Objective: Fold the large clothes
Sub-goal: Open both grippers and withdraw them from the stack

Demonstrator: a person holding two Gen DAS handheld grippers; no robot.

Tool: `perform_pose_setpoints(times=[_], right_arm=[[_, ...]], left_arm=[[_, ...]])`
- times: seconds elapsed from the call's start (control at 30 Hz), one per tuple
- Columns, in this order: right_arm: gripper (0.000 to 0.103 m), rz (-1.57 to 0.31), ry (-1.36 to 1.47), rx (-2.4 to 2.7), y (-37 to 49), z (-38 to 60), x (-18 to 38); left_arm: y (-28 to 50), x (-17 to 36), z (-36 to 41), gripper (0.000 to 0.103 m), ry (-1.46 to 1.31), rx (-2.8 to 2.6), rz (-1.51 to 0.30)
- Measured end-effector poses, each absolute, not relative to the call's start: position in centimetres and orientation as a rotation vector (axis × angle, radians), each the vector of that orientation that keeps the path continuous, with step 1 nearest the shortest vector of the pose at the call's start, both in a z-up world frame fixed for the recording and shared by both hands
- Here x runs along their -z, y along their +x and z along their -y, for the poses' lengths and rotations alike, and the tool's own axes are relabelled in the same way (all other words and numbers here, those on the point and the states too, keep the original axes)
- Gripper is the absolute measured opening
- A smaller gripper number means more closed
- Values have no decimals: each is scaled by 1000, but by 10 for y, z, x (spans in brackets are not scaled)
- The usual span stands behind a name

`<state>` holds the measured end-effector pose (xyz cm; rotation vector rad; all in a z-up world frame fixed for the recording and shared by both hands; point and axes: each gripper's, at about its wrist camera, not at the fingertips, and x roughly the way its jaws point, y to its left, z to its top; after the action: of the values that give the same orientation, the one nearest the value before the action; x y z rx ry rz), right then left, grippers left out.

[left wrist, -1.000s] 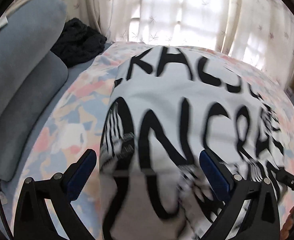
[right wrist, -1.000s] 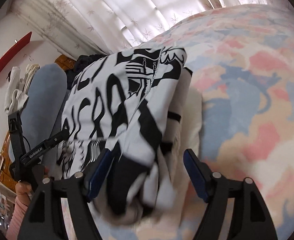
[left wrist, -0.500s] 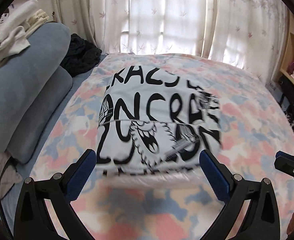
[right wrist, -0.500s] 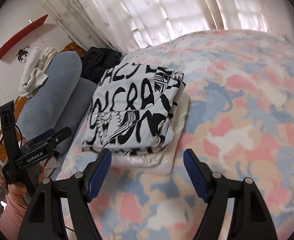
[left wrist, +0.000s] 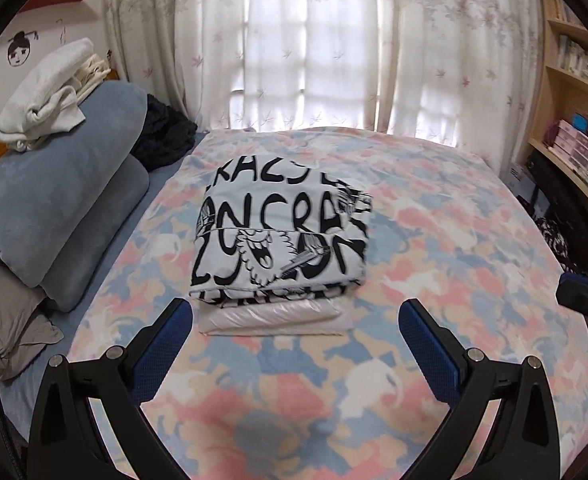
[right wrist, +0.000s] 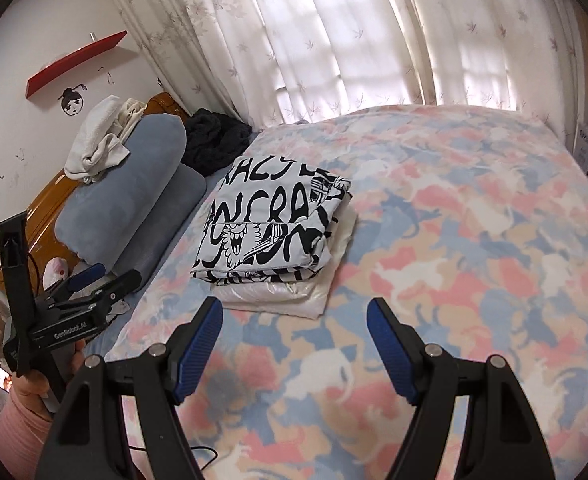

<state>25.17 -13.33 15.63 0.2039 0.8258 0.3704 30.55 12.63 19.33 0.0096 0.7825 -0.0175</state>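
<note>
Left wrist view: both tongs, left gripper point(left wrist: 295, 332) and right gripper point(right wrist: 294, 330), released, empty. Printed garment point(left wrist: 282, 240) looks soft, light; take it by the folded edge.

A folded garment point(left wrist: 282, 240) lies on a flat folded bundle point(left wrist: 274, 320), and both sit on the bed point(left wrist: 453, 280) toward its left side, nearer the head end than the right edge. Along the left edge of the bed two pillows point(left wrist: 62, 200) are stacked, with a pile of towels point(left wrist: 46, 96) on top of them. A heap of knitwear point(left wrist: 166, 136) lies in the far left corner, behind the pillows. Curtains point(left wrist: 313, 40) hang behind the far edge. Shelves point(left wrist: 573, 80) stand past the right edge. Both grippers, left point(left wrist: 295, 336) and right point(right wrist: 295, 332), hover before the near edge of the bundle, apart from it.
</note>
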Motion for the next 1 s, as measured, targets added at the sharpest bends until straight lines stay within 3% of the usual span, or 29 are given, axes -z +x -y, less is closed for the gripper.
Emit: perform_pose_setpoints(times=[0.47,1.0], right_arm=[[75,-787,124,-307,168,181,-163],[80,-787,137,-194,65,197,-78]], left_arm=[[217,-206,-45,102,-7,144,-738],[109,-127,9,102,-9,95,-716]])
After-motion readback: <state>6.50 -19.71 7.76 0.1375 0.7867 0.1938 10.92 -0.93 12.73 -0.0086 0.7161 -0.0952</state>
